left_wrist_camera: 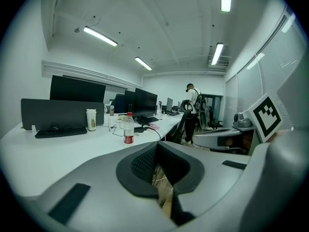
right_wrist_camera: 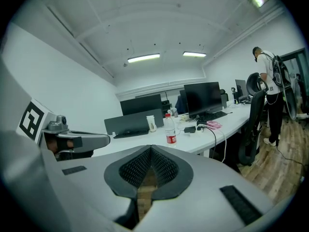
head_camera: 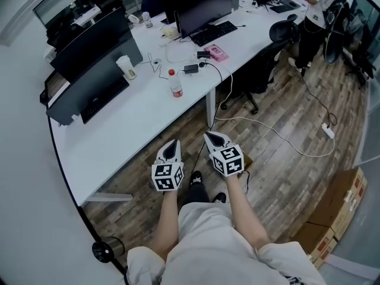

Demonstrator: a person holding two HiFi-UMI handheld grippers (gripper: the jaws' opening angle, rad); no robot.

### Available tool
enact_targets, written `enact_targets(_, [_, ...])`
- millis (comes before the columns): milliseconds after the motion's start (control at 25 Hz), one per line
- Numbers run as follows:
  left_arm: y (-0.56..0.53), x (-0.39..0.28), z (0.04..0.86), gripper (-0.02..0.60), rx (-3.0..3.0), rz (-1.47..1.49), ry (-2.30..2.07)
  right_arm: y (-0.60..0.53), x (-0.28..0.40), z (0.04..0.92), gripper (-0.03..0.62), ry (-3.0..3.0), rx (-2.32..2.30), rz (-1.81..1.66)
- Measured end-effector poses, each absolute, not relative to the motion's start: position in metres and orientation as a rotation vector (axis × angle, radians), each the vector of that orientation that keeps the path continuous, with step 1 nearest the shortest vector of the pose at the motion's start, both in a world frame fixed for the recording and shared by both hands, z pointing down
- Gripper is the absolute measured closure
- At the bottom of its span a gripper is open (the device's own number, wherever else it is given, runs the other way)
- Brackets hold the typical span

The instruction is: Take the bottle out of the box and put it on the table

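Boxes: cardboard boxes [head_camera: 339, 209] on the wood floor, far to the person's right; contents not visible.
Cup: paper cup [head_camera: 126, 67] upright on the table [head_camera: 119, 129], near a dark monitor; its fill cannot be made out.
Bottle, place: bottle [head_camera: 176, 83] stands upright on the white table, out of any box, with a bare stretch of tabletop round it.
Bottle vs grippers: well apart from both, ahead of them across the table edge, roughly in line with the left gripper [head_camera: 172, 142]. The right gripper [head_camera: 214, 136] sits just beside the left one, over the floor.
Left gripper: jaws closed tip to tip, nothing between them.
Right gripper: jaws pressed together, empty.
Bottle, look: clear plastic, red cap, red label band low on the body, slim.
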State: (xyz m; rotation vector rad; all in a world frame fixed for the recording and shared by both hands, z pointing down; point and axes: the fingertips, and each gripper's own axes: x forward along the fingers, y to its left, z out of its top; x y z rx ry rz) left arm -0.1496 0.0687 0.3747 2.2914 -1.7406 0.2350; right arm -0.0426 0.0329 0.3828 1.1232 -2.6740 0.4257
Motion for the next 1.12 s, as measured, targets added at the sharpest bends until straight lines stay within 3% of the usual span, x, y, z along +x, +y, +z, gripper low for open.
enact_targets(1120, [0.066, -0.156, 0.393, 0.569, 2.250, 0.259, -1.737, 0.025, -0.040, 0.386, 0.556, -2.673, 1.075, 0.447])
